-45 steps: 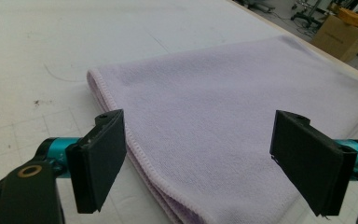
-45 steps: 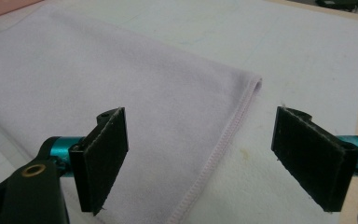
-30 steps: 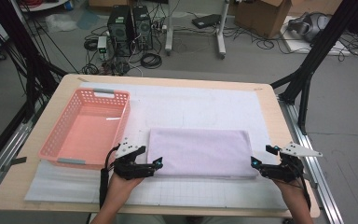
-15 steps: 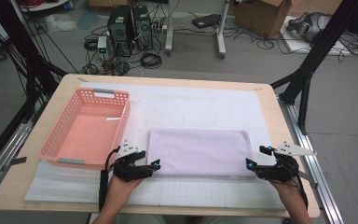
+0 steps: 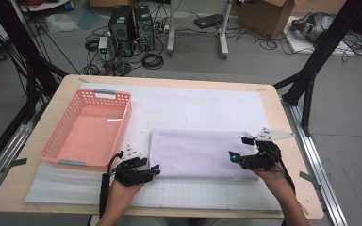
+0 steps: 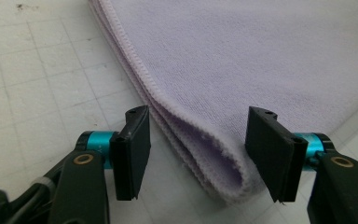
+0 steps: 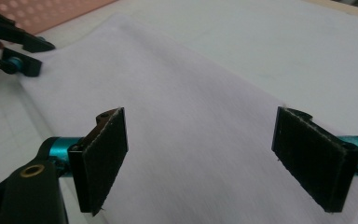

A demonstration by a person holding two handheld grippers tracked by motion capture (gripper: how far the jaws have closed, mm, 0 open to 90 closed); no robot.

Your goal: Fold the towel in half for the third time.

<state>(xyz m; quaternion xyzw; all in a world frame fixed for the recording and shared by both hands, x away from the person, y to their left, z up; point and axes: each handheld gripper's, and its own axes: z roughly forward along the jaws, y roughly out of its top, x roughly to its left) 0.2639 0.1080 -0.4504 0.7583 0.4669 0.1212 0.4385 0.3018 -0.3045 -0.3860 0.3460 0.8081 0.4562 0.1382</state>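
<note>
The left gripper [image 6: 193, 156], jaws just closing but not yet pressing, straddles the near-left corner of the folded lilac terry towel [image 5: 200, 153], while the right gripper [image 5: 241, 148] hangs released over its right end.

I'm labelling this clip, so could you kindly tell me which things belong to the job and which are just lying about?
In the job:
- folded lilac towel
- left tool, jaws closing around its corner
- right tool

Lying about:
- pink basket
- white mat

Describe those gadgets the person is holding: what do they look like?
Each hand holds a black two-jaw tool. The left gripper has flat rectangular black pads on turquoise metal collars with brass-coloured pivots; a black cable trails back. The right gripper looks alike and carries a pale grey three-cornered plate on top.
</note>
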